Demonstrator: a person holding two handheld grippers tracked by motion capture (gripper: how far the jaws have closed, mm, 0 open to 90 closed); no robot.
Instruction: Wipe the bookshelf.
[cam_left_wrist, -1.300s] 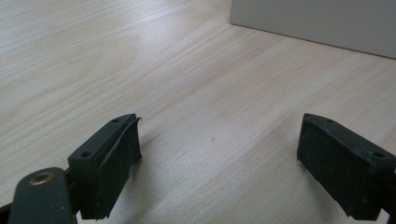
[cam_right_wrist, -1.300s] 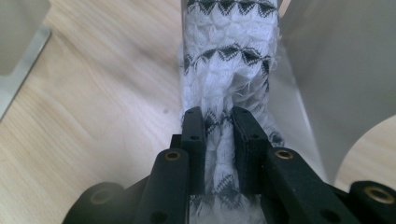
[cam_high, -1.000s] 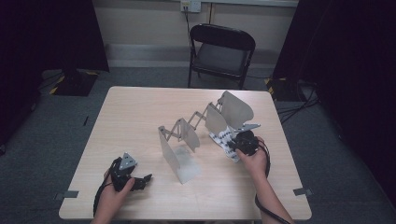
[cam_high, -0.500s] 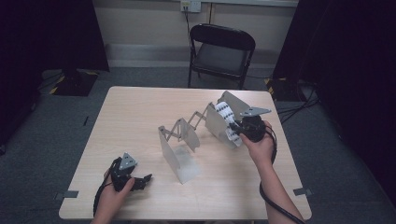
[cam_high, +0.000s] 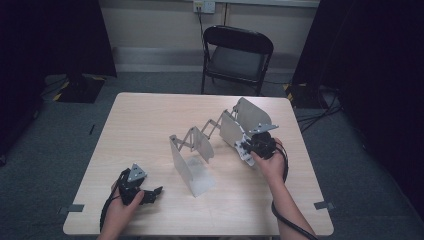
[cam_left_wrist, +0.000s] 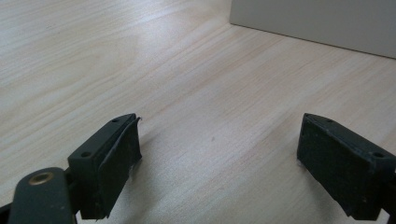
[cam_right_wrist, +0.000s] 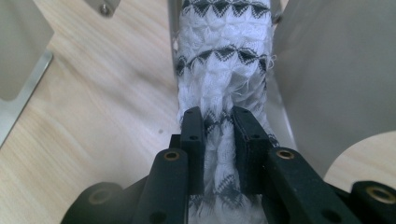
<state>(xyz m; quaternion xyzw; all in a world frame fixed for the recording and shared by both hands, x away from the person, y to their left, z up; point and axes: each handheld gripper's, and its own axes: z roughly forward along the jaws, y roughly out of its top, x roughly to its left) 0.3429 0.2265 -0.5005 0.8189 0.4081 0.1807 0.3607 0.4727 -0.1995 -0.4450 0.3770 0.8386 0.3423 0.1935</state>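
— Two grippers work over the pale wooden surface (cam_high: 150, 125), right? What is the biggest thing standing on it?

— Yes. That would be the grey metal accordion rack with upright plates (cam_high: 192, 162), joined by a zigzag of scissor links and running from near the middle of the surface toward its far right. Behind the surface stands a black folding chair (cam_high: 235, 57) on grey carpet.

— Where is the cloth?

— The white knitted cloth with black zigzag bands (cam_right_wrist: 224, 70) sits at the right end of the rack, pushed between two of its plates. From the right gripper's camera it hangs in the slot with a plate close on either side. From above, only a bit of it shows beside the last plates (cam_high: 244, 148).

— Who has hold of it?

— The right gripper (cam_right_wrist: 219, 123). Its fingers (cam_right_wrist: 192, 140) stand narrow and pinch a fold of the cloth between them, the knit bunched at the pads. From above, that gripper (cam_high: 261, 144) is at the rack's right end.

— And the other one?

— The left gripper (cam_high: 150, 192) rests near the front left of the surface, well apart from the rack. Its fingers (cam_left_wrist: 109, 158) are spread wide with bare wood between them.
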